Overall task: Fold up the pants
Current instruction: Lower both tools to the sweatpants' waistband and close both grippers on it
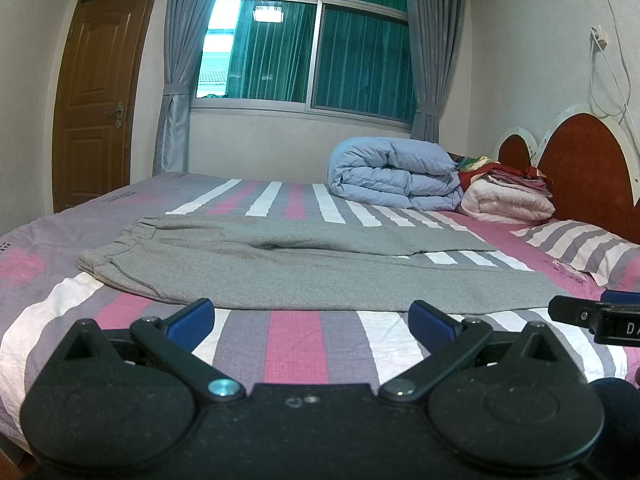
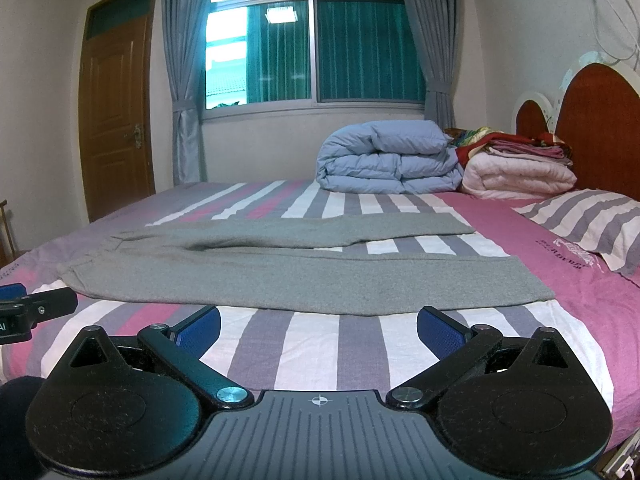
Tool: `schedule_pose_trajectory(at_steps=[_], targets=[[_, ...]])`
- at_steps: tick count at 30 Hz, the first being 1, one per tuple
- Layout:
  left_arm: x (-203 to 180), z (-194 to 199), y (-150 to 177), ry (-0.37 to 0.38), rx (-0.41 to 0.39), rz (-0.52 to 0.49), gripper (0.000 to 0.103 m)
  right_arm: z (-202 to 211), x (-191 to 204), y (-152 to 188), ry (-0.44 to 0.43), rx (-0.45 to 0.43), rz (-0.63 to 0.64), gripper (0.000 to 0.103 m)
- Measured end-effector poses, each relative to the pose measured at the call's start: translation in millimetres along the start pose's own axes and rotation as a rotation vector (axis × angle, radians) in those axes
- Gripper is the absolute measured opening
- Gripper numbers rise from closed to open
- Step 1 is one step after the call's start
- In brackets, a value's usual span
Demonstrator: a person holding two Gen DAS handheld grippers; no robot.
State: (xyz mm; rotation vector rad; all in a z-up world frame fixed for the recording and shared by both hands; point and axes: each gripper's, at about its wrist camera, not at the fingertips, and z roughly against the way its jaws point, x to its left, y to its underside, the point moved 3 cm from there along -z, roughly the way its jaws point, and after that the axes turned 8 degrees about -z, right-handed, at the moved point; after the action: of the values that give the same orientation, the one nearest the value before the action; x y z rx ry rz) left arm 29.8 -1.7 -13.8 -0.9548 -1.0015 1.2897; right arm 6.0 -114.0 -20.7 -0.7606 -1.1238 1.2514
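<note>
Grey sweatpants [image 1: 280,264] lie flat along the bed's near edge [image 2: 304,344], both grippers [image 1: 312,320] [image 2: 318,326] spread wide and empty, so I'd pinch waistband and cuff together.

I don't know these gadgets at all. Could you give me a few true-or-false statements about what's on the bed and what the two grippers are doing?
1. The gray pants lie spread flat on the striped bed. True.
2. The left gripper is clamped on the pants. False: it is open and short of the fabric.
3. The right gripper is open and holds nothing. True.
4. The blue quilt covers the pants. False: it sits folded farther back, near the headboard.
5. The pants are already folded in half. False: both legs lie stretched out.
</note>
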Motion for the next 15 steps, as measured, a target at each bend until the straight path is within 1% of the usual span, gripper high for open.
schedule_pose_trajectory(at_steps=[9,10,12,15], targets=[[4,-2,1,-0.001,0.011,0.013,0.097,-1,-1,1,-0.003,0.009,0.002,0.103],[5,-3,2,0.008,0.018,0.02,0.097,-1,-1,1,-0.006,0.014,-0.002,0.103],[9,-8,5,0.024,0.061,0.036,0.097,-4,-4,0,-0.016,0.025,-0.021,0.103],[20,-12,5,0.064,0.098,0.07,0.097,-11,-16,-5,-0.032,0.049,-0.085,0.103]])
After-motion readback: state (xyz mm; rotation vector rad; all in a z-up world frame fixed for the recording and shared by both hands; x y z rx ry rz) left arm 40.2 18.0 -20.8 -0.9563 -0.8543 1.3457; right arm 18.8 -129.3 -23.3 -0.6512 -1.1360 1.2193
